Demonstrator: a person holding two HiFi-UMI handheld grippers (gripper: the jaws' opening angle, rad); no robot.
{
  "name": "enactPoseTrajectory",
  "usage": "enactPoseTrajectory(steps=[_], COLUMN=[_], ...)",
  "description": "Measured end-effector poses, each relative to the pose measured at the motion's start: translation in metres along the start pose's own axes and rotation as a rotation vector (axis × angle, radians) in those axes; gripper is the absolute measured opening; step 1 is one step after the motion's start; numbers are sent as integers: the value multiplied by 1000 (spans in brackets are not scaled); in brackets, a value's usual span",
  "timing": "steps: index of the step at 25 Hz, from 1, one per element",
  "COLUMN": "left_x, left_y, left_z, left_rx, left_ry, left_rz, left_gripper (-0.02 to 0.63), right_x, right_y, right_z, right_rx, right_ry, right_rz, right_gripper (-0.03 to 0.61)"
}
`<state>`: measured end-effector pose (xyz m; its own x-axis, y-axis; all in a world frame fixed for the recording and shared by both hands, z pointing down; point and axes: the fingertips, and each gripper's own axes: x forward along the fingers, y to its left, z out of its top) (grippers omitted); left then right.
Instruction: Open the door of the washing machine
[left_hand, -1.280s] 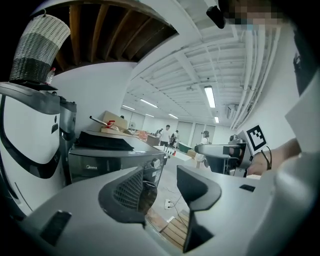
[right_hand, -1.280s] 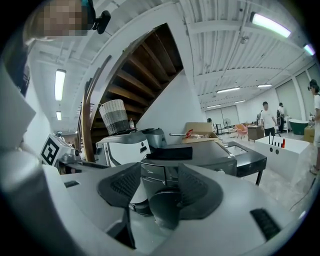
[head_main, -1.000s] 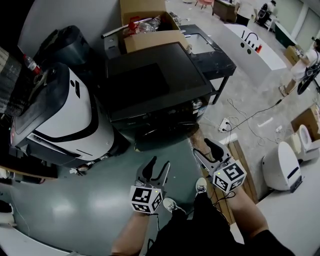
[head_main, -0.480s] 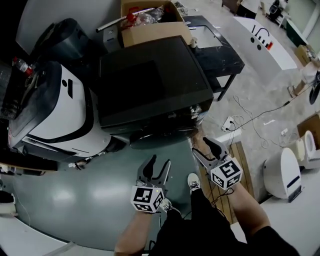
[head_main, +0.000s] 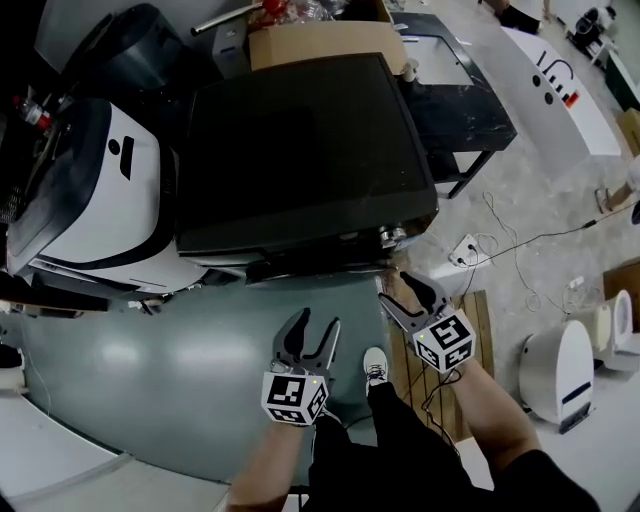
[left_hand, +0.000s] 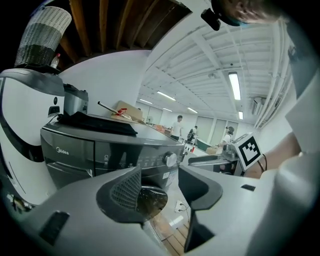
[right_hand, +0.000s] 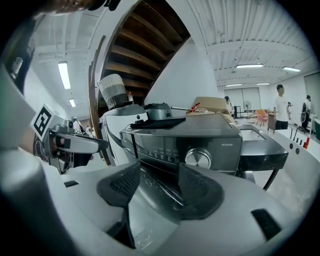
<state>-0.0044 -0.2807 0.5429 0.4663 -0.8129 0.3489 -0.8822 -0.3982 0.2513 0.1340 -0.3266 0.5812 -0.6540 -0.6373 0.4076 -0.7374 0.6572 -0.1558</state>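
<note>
Before the dark grey washing machine (head_main: 300, 130), a person held two grippers out toward its front. Its round door (left_hand: 151, 199), dark glass set low in the front beneath the control strip, stood shut against the cabinet. A silver knob (right_hand: 198, 158) sat at the right end of that strip, and a black cloth (left_hand: 97, 124) lay on the machine's flat top. The left gripper (head_main: 318, 322) hung short of the machine's front over the green floor (head_main: 190, 370), its jaws widening and gripping nothing, with the door showing beyond the gap. The right gripper (head_main: 397, 290), nearer the machine's front right corner, had its jaws well apart and likewise empty. A white appliance (head_main: 110, 200) stood against the machine's left side and a cardboard box (head_main: 320, 45) lay behind it. Compared with a second earlier, the machine filled more of the head view, and both grippers had drawn closer to its front, the right one almost up to the lower edge.
</note>
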Motion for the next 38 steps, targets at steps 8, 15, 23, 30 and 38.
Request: enactPoseTrajectory(steps=[8, 15, 23, 30, 38], left_x=[37, 53, 67, 74, 67], left_y=[6, 9, 28, 45, 49], left_z=[-34, -63, -90, -107, -126], left_rx=[-35, -61, -80, -105, -152], left_ry=[50, 89, 128, 142, 139], left_rz=[82, 113, 134, 126, 118], left_gripper=[235, 235, 235, 235, 235], right_x=[48, 85, 125, 139, 130], right_y=[-33, -54, -65, -65, -55], right_z=[-52, -99, -135, -151, -159], right_rx=[-1, -2, -31, -28, -13], right_ry=[94, 189, 265, 300, 306], right_rz=[82, 114, 137, 136, 93], right_gripper=[240, 239, 239, 196, 183])
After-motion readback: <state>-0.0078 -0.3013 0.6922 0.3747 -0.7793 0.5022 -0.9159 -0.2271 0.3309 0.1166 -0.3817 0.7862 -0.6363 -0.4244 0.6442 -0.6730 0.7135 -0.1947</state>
